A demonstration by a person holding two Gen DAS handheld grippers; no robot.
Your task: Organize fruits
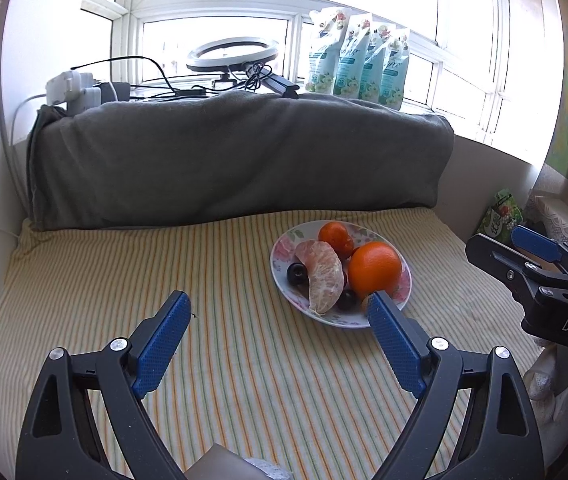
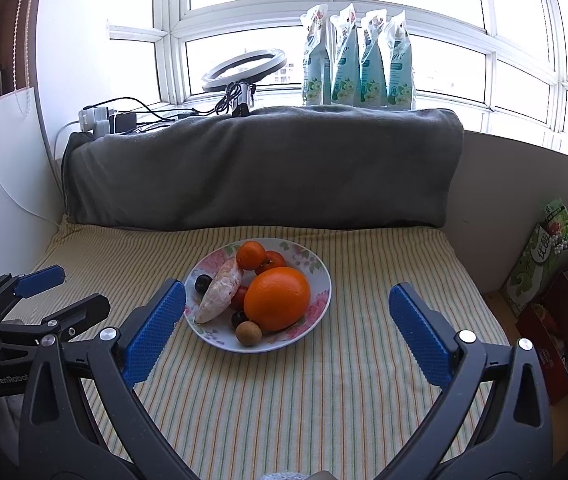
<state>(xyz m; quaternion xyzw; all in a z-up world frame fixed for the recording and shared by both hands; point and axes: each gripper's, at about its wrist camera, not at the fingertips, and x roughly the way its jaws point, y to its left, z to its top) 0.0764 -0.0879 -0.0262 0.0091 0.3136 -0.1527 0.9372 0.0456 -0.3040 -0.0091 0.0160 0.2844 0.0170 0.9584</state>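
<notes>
1. Striped cloth (image 2: 284, 392) covers the work surface, with a grey cushion (image 2: 259, 168) along the back edge and four pale-blue pouches (image 2: 358, 60) lined up on the windowsill above it; one ring light (image 2: 243, 68) stands to their left.
2. One floral plate (image 2: 316, 264) sits mid-cloth, and the fruit is all on it.
3. Count on the plate: one big orange (image 2: 277, 298) at centre, two small tangerines (image 2: 251, 255) at 12 o'clock, one peeled citrus segment (image 2: 219, 290) leaning at 9 o'clock, one brown longan (image 2: 248, 333) at 6 o'clock.
4. Dark round fruits (image 2: 203, 283): one at 9 o'clock and one just by the longan; something red peeks between segment and orange, too hidden to name.
5. Left gripper (image 1: 279, 304): fingers spread wide, nothing between them; its right fingertip (image 1: 380, 304) overlaps the plate's near rim, contact unclear.
6. Right gripper (image 2: 288, 292): fingers equally wide apart, holding nothing, hovering on the near side of the plate, left pad (image 2: 155, 328) just beside the rim.
</notes>
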